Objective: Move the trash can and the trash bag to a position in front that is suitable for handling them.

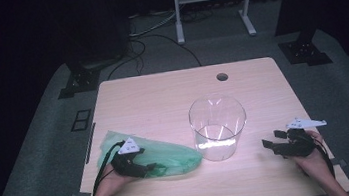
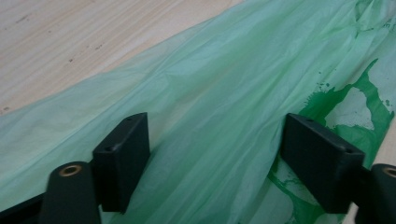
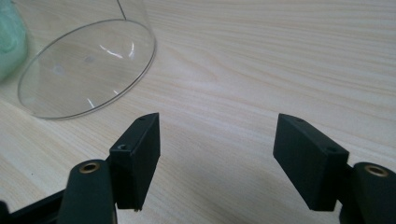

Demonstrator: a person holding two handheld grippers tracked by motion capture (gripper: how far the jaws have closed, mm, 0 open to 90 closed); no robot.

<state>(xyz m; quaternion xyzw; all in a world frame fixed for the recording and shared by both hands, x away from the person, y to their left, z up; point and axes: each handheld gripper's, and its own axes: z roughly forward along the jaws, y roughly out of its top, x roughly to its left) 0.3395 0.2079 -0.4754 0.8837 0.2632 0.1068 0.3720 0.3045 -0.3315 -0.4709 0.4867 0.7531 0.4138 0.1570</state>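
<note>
A crumpled green plastic bag (image 1: 172, 154) lies on the wooden table (image 1: 162, 94) at the front left. My left gripper (image 1: 154, 170) is down on the bag's near edge, its jaws apart with the thin green film (image 2: 224, 102) spread between and under them; the pads do not pinch it. In the left gripper view (image 2: 215, 135) a darker green print shows on the bag at the right. A clear, empty cylinder (image 1: 218, 128) stands upright mid-table. My right gripper (image 1: 270, 142) hovers open to the right of the cylinder (image 3: 88, 65), with bare wood between its fingers (image 3: 217, 140).
A round cable hole (image 1: 222, 77) sits near the table's far edge. Beyond the table stand a white frame (image 1: 211, 3), black stand bases (image 1: 77, 82) and loose cables on the grey floor. The table's front edge lies close under both hands.
</note>
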